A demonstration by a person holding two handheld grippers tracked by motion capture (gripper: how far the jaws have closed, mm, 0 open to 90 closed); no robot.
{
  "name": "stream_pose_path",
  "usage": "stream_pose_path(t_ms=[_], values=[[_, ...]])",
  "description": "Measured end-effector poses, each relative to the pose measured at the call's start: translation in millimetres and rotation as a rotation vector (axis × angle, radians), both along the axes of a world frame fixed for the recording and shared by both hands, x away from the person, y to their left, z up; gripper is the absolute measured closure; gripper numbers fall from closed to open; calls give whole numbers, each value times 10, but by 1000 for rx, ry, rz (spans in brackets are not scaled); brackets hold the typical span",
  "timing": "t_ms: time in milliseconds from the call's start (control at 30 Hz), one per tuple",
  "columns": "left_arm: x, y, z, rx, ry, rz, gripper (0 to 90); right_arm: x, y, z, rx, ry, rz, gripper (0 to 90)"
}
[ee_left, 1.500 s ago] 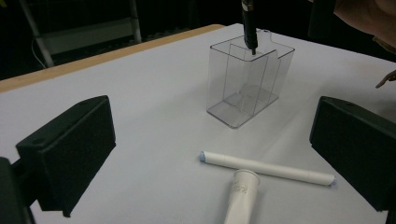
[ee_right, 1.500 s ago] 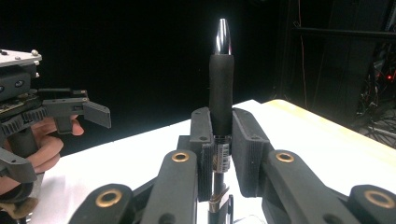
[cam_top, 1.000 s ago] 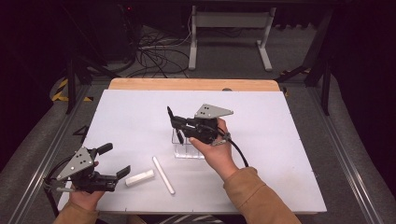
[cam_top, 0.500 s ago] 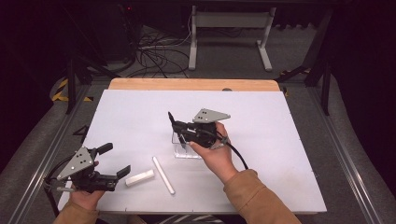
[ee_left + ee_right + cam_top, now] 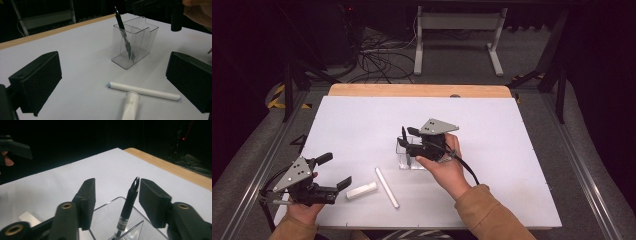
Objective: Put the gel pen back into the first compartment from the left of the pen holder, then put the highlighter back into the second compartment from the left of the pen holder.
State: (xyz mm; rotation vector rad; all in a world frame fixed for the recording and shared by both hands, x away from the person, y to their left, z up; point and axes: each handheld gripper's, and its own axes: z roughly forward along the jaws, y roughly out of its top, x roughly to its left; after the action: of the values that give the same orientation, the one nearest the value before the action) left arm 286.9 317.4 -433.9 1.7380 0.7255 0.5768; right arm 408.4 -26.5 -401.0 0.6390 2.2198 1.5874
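The black pen (image 5: 127, 208) stands tip-down in the clear plastic holder (image 5: 135, 42), leaning against one wall, its long axis steep but tilted and its rounded glossy cap rising above the holder's rim. Right above the holder, the right gripper (image 5: 117, 192) straddles that cap: its jaws have just been opening and now stand released, the cap between them but lying close to one pad (image 5: 153, 203) and free of the other. The pen looks let go, resting on its own in the holder

The holder itself is a squarish, stepped, see-through box with hard smooth walls, set on the matte white table (image 5: 522, 130). On the person's side of the holder lie two white things well clear of it: a long slim white stick (image 5: 387, 187) and a shorter, thicker white tube (image 5: 362, 190), the tube's end just beside the stick's middle. Both seem light, smooth and apt to roll. The left gripper (image 5: 332, 172) is nearer them than the right, its jaws spread wide and empty, facing toward the tube
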Motion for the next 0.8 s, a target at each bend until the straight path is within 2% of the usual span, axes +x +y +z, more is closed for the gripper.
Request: stream_pose_path(t_ms=[200, 433, 800], values=[[12, -19, 2, -1, 3, -4, 10, -91, -61, 84, 17, -6, -11, 406], [14, -24, 6, 3, -1, -7, 10, -178, -94, 140, 9, -23, 1, 400], [-18, -9, 7, -5, -4, 1, 10, -301, -118, 206, 17, -1, 38, 400]])
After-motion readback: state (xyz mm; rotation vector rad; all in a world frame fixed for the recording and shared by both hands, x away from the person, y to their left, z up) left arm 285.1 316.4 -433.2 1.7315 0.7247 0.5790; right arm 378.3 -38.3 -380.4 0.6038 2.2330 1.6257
